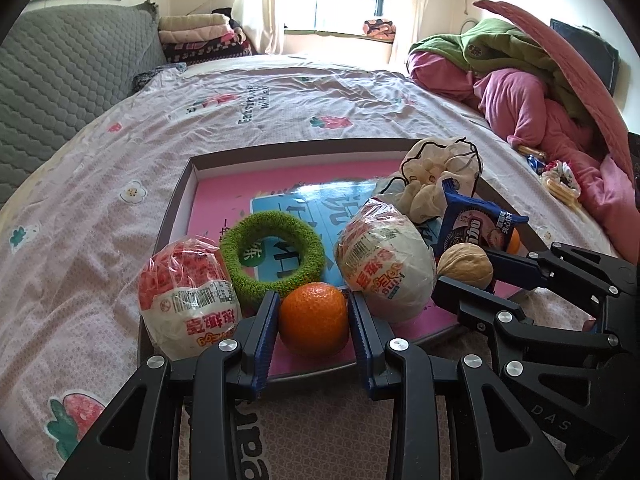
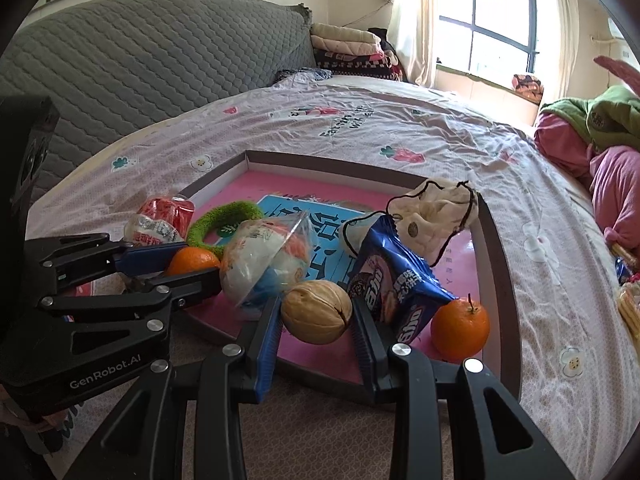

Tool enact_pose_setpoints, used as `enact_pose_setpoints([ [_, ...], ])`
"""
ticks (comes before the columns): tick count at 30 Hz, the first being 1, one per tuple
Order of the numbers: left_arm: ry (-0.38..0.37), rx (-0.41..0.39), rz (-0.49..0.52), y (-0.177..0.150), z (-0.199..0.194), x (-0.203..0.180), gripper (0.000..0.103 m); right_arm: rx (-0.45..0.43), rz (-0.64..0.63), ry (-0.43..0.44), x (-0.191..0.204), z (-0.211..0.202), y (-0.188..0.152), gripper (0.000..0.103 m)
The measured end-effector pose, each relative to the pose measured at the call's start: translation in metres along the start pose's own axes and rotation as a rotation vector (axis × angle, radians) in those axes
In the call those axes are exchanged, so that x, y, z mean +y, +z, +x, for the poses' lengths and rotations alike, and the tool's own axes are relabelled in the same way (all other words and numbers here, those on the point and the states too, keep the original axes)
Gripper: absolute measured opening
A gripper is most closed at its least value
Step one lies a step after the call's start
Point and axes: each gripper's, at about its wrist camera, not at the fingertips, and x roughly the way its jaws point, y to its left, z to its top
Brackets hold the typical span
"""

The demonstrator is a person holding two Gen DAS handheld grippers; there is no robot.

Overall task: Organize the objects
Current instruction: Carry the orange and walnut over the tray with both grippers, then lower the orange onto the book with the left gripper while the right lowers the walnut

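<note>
A shallow pink tray (image 1: 188, 208) (image 2: 496, 272) lies on the bed. My left gripper (image 1: 314, 312) is shut on an orange (image 1: 314, 318) at the tray's near edge; it also shows in the right wrist view (image 2: 192, 260). My right gripper (image 2: 316, 314) is shut on a walnut (image 2: 316, 312), which the left wrist view (image 1: 466, 266) shows too. In the tray lie two wrapped egg-shaped packs (image 1: 188, 300) (image 1: 386, 256), a green fuzzy ring (image 1: 272, 256), a blue snack packet (image 2: 400, 284), a cream drawstring pouch (image 2: 436, 212) and a second orange (image 2: 460, 330).
The bed has a pale floral sheet (image 1: 100, 208). A grey quilted headboard (image 2: 140, 64) stands at the left. Pink and green bedding (image 1: 520, 92) is heaped at the right, with snack packets (image 1: 560, 180) beside it. Folded blankets (image 1: 200, 36) lie by the window.
</note>
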Motion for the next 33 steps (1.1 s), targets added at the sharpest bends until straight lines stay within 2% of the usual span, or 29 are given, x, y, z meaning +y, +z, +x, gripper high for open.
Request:
enact_pose_setpoints([
  [13,-0.008,0.017,0.003,0.004,0.006,0.001,0.036,0.137,0.008,0.028,-0.009,0.026,0.015,0.035],
  [33,-0.006,0.016,-0.002,0.004,0.003,0.001,0.036,0.123,0.057,0.039,-0.015,0.018,0.013,0.035],
])
